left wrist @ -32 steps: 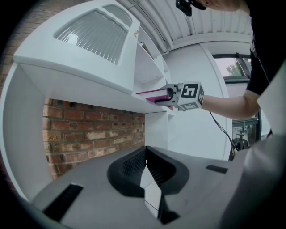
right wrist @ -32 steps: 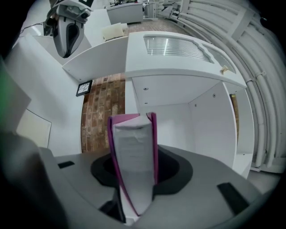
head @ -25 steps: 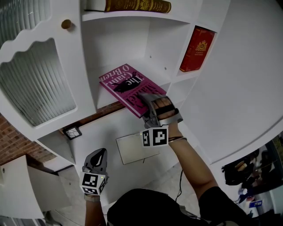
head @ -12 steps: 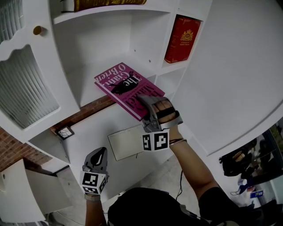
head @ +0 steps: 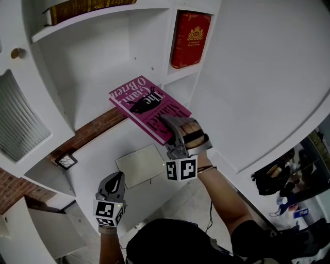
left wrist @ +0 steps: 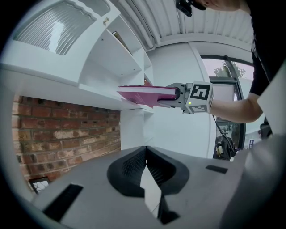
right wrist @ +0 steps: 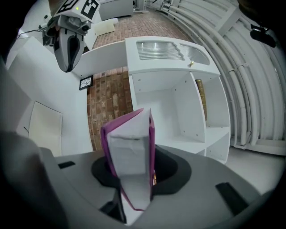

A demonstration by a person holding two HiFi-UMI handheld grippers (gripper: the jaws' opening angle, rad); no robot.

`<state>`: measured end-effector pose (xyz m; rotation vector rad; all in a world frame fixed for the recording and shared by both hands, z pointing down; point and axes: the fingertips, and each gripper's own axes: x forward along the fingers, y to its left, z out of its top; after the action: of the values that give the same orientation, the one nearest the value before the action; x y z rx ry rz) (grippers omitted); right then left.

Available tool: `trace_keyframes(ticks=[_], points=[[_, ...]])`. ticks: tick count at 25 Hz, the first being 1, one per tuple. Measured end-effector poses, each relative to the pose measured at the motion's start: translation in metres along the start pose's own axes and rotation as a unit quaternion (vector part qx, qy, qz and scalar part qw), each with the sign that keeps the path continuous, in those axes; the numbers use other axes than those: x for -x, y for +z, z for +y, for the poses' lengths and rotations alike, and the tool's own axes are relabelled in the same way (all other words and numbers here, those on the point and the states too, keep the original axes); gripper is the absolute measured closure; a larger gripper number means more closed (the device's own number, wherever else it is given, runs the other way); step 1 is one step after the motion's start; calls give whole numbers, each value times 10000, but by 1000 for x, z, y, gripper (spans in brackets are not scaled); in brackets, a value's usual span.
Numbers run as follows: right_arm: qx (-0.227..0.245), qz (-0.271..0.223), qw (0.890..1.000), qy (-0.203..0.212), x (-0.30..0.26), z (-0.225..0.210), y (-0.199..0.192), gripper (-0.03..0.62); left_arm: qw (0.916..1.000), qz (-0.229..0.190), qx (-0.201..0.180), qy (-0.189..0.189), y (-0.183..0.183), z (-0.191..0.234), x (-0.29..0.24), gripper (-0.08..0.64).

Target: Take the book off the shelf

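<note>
A: Going L to R. What's the L gripper (left wrist: 145, 148) doing?
B: Idling. It's hanging low in front of the white shelf unit (head: 103, 62), below its open middle bay. Jaws are pressing together w/ nothing btwn them.
A: And the pink book (head: 142, 100)?
B: It's lying flat in the air, just in front of that middle bay. The bay is showing bare in the R gripper view, so I'm reading the book as out, or nearly. Can't tell if its far corner is overlapping the unit's board edge.
A: R gripper (head: 170, 124)?
B: It's clamping the book's near edge, one jaw on each cover, and pointing abt level at the unit.
A: Anything else?
B: A red book (head: 191, 38) is standing in the unit's narrow R bay, and a brown book (head: 87, 6) is lying on its top board. Neither's being touched.
A: Progress?
B: Grab's done, and the pull-out is looking mostly done. What's remaining, I'm guessing, is carrying it fully clear of the unit.
</note>
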<state>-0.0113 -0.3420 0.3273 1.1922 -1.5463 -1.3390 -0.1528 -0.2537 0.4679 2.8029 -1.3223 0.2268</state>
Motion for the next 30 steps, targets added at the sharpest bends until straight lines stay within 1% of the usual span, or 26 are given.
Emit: trace_keyframes(ticks=[7, 10, 14, 18, 21, 24, 30], points=[[-350, 311, 9989, -84, 27, -2, -34, 445, 9995, -37, -85, -299, 5, -21, -22, 551], [-576, 472, 9972, -21, 39, 1, -49, 448, 9991, -9, -119, -418, 5, -31, -30, 551], [-957, 754, 9924, 155, 53, 17, -74, 448, 9982, 14, -172, -582, 5, -43, -41, 551], [-1411, 1011, 9845, 271, 71, 32, -97, 449, 9968, 58, -223, -769, 6, -58, -51, 551], [-1767, 1163, 9767, 363, 84, 45, -109, 449, 9957, 95, -251, -888, 4, -67, -56, 551], [-2209, 1288, 9658, 432, 99, 59, -119, 449, 9944, 137, -278, -1009, 3, -76, -60, 551], [-3197, 1445, 9354, 445, 127, 79, -136, 449, 9923, 150, -325, -1185, -2, -91, -66, 551]])
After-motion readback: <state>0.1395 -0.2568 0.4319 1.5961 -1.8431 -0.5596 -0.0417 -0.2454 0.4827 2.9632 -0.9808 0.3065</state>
